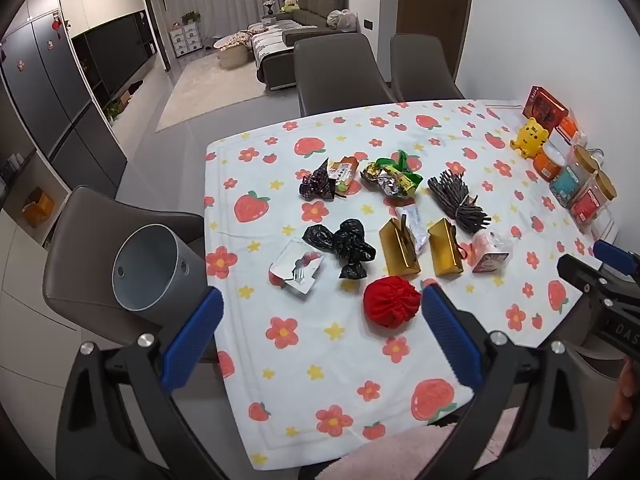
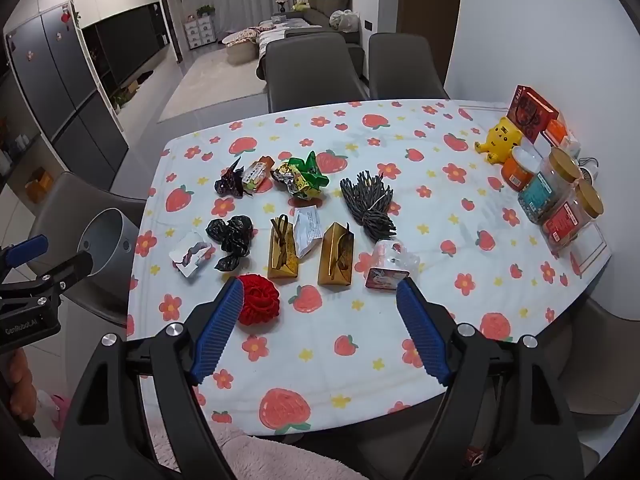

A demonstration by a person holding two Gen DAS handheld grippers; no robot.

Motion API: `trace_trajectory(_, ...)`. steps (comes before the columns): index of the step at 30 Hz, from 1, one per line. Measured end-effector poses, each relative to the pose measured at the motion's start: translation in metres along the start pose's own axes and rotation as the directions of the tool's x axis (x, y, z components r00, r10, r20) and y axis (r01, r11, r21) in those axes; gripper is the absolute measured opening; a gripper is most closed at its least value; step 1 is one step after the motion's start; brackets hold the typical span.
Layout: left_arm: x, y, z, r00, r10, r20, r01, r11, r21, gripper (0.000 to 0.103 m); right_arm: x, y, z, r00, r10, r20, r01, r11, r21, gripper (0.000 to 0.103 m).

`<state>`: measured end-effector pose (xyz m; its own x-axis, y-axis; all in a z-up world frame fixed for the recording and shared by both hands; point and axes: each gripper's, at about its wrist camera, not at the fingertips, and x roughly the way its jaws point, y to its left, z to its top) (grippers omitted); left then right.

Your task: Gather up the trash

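Trash lies spread on the strawberry-print tablecloth (image 1: pixel 320 340): a red paper ball (image 1: pixel 391 301) (image 2: pixel 258 298), crumpled black bags (image 1: pixel 347 247) (image 2: pixel 232 240), two gold boxes (image 1: pixel 400 250) (image 2: pixel 335 256), a clear blister pack (image 1: pixel 297 267), green and foil wrappers (image 1: pixel 394 178), a dark twig bundle (image 1: pixel 456 200) and a pink packet (image 1: pixel 490 250). A grey cylindrical bin (image 1: pixel 150 270) (image 2: pixel 106 240) stands on the chair at the table's left. My left gripper (image 1: pixel 322 328) is open above the near edge, close to the red ball. My right gripper (image 2: pixel 320 324) is open and empty, near the red ball.
Jars (image 2: pixel 560 200), a yellow toy (image 2: pixel 500 138) and red boxes (image 2: pixel 532 112) stand along the table's right side by the wall. Grey chairs (image 2: pixel 308 68) stand at the far side and at the left. The living room lies beyond.
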<state>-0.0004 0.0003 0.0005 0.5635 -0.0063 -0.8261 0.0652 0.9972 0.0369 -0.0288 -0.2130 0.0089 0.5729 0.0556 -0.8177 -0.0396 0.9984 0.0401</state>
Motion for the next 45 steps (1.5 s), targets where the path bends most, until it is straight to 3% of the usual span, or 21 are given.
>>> trace_trajectory(45, 0.001, 0.006, 0.011, 1.000, 0.012, -0.007, -0.012, 1.000, 0.015, 0.099, -0.005, 0.001, 0.007, 1.000, 0.001, 0.007, -0.001, 1.000, -0.003, 0.076)
